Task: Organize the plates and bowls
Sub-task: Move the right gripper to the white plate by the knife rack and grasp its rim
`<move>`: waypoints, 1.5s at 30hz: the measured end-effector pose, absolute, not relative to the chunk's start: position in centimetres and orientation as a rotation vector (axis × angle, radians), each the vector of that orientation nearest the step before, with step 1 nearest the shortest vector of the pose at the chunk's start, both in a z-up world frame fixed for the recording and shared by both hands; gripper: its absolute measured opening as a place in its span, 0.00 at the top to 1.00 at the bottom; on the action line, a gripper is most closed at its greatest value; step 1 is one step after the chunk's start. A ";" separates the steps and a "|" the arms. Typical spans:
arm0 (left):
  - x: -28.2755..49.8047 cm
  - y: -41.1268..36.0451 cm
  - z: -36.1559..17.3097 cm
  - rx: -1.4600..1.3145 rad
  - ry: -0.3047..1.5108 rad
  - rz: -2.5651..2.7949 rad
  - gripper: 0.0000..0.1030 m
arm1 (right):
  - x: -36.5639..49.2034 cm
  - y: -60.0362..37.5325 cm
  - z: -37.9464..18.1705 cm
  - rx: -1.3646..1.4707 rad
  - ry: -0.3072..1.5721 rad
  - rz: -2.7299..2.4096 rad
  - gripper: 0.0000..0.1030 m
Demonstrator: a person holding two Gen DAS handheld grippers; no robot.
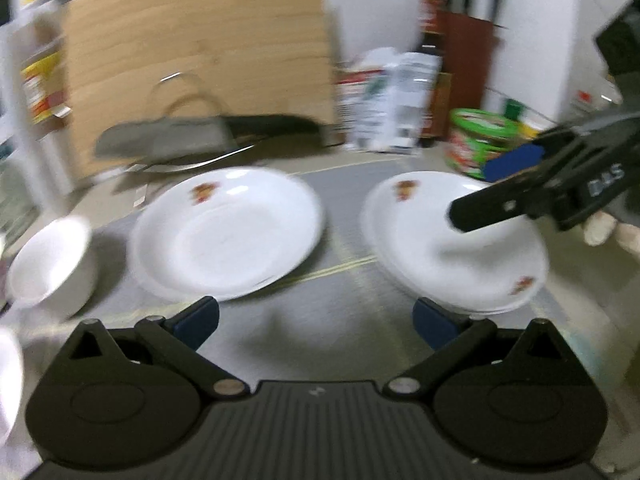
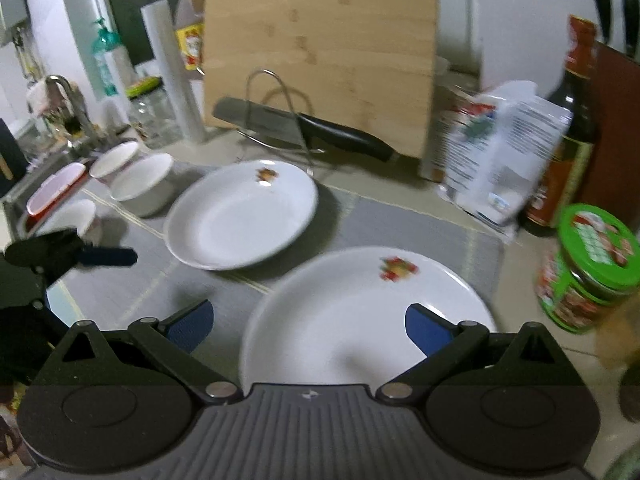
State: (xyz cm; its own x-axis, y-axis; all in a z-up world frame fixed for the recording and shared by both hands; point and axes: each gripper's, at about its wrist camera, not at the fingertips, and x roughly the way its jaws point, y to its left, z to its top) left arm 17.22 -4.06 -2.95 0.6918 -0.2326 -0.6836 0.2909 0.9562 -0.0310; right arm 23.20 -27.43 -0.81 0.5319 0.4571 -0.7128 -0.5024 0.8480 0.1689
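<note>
Two white round plates w/ a small red-orange print lie side by side on the grey mat: left plate (image 2: 240, 216) single, right plate (image 2: 360, 312) topping a short stack. Left gripper (image 1: 316, 320) released, fingers wide, empty, above the mat betw. the plates. Right gripper (image 2: 308, 320) likewise spread, straddling the right plate's near-left rim, nothing held. White bowls (image 2: 142, 184) stand left of the plates; bamboo cutting board (image 2: 320, 52) upright behind.
</note>
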 end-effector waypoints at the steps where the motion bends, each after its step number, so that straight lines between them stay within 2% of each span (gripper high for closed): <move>1: 17.2 -3.5 -3.3 0.071 0.759 -0.278 0.01 | 23.3 -26.9 -0.9 -0.052 0.829 0.582 0.00; 18: 21.1 1.0 -8.4 0.029 0.830 -0.219 0.01 | 24.3 -22.3 -1.3 -0.050 0.854 0.535 0.00; 34: 24.7 0.7 -9.0 0.060 0.774 -0.229 0.00 | 27.5 -19.7 -1.6 -0.130 0.898 0.571 0.00; 45: 25.0 0.7 -8.9 0.041 0.761 -0.199 0.00 | 33.1 -18.2 -2.9 -0.188 0.966 0.665 0.00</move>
State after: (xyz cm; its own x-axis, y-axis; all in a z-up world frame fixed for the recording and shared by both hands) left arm 25.00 0.69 -8.93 0.7063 -0.1640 -0.6887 0.1933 0.9805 -0.0352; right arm 33.06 -18.21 -2.89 0.3895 0.4387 -0.8098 -0.5996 0.7882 0.1386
